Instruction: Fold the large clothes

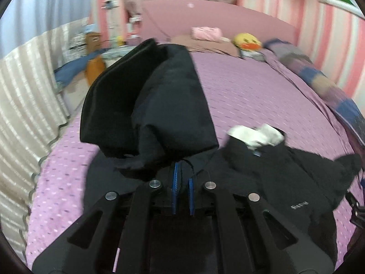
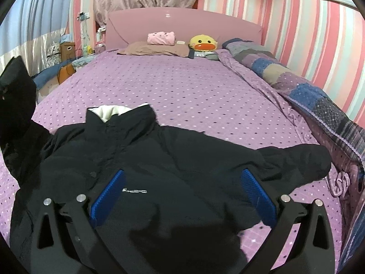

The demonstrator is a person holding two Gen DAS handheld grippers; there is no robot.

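one sleeve of the black jacket hangs pinched in my left gripper for folding across; right gripper gapes empty.

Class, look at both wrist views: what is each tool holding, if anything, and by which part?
The left tool is shut on the black jacket, gripping its lifted sleeve. The right tool is open and holds nothing.
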